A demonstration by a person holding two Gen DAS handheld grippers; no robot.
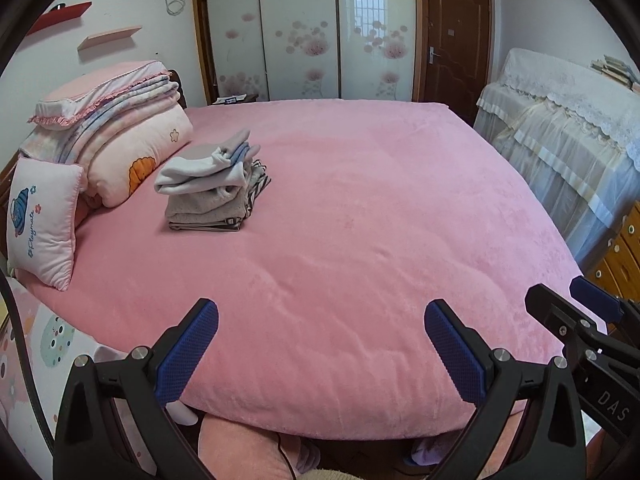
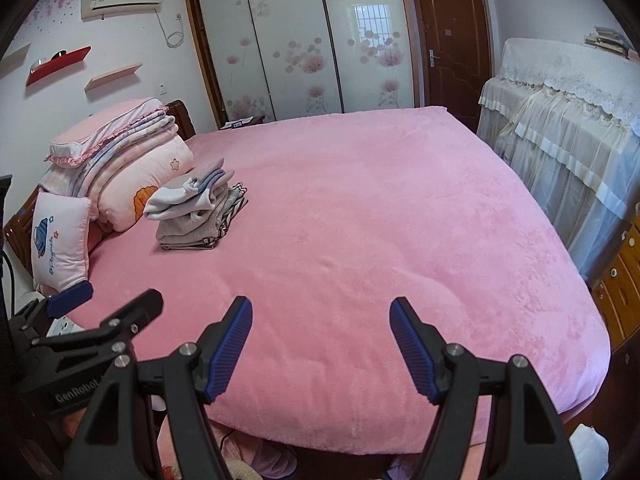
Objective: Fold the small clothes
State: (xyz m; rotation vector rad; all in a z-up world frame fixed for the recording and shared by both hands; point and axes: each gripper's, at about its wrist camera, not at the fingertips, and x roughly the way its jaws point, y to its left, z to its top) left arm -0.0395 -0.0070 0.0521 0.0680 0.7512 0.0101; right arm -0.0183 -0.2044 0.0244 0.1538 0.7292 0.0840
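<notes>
1. Plainly, the stack of folded clothes (image 1: 212,188) sits on the bed (image 1: 360,208) toward its far-left part, just beside the rolled quilts and pillows (image 1: 120,136) at the head; pale grey and white pieces lie on top, a striped one lower down
2. From both tools the stack lies forward and to the left, well apart from either; its longer side seems to run roughly across the view, though the fisheye makes that hard to fix
3. The left tool (image 1: 320,352) hangs over the near edge of the bed with its blue pads spread wide and nothing between them; it is the nearer of the two to the stack, judging by its place on the stack's side
4. The right tool (image 2: 320,344) hangs just beside it, over the same near edge, also spread apart and empty
5. No loose, unfolded garment shows on the pink cover between the tools and the stack; some cloth peeks out below the near edge of the bed, too hidden to name
6. So the next move likely turns on reach: either leftward and forward to the stack, led by the left tool, or down below the edge for a fresh piece
</notes>
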